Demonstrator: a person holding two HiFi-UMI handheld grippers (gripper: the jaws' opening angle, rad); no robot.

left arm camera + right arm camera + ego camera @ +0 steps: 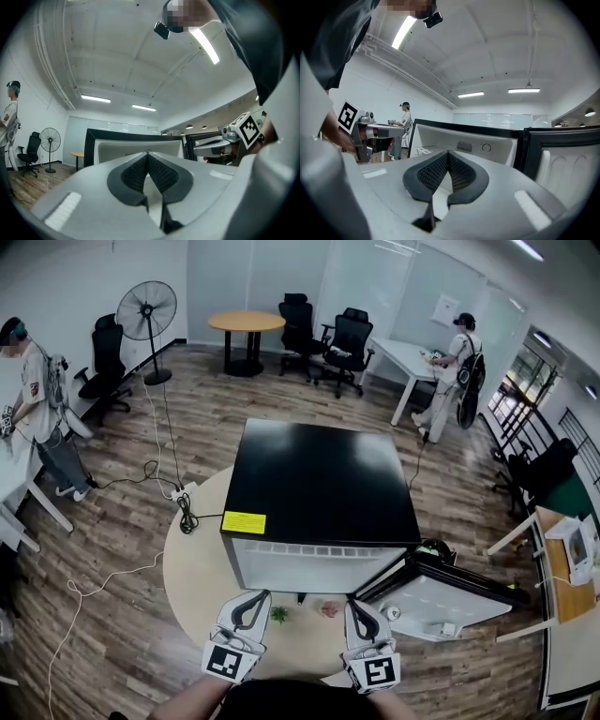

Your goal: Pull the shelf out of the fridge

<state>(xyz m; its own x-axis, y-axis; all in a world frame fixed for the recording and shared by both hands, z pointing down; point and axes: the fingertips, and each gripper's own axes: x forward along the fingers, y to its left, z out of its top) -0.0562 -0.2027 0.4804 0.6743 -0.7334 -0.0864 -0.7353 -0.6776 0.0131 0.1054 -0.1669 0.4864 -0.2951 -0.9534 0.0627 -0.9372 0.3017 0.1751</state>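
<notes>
Black mini fridge (pixel 319 479) sits on a round, pale table (pixel 197 568). Its door (pixel 441 601) is swung wide open to the right, with the white inner lining facing up and out. A yellow label (pixel 244 522) is on the near left corner of the fridge top. The open white cavity faces the person.

Shelf: not clear in the head view. In the right gripper view, a pale barred piece lies low in the left part of the cavity (pixel 423 151). As far as can be told this is the shelf, and it is inside the fridge. A vent grille and a dial show on the back wall.

Left gripper (pixel 255 598): held level in front of the cavity, over the table's near edge and clear of the fridge. Its own view shows the dark ribbed pads pressed together at the tips with nothing between them (pixel 148 153).

Right gripper (pixel 359 606): beside the left one, also level, pointing at the cavity without touching it. Its pads meet at the tips and it is empty (pixel 448 153).

Between the two grippers, two small items lie on the table just before the fridge, one green scrap (pixel 278 614) and one pinkish bit (pixel 328 609).

A power strip with cables (pixel 185 512) is at the table's left rim. A standing fan (pixel 147 310), a round wooden table (pixel 246 322) and office chairs are farther back. One person stands at far left and another at a desk at far right.
</notes>
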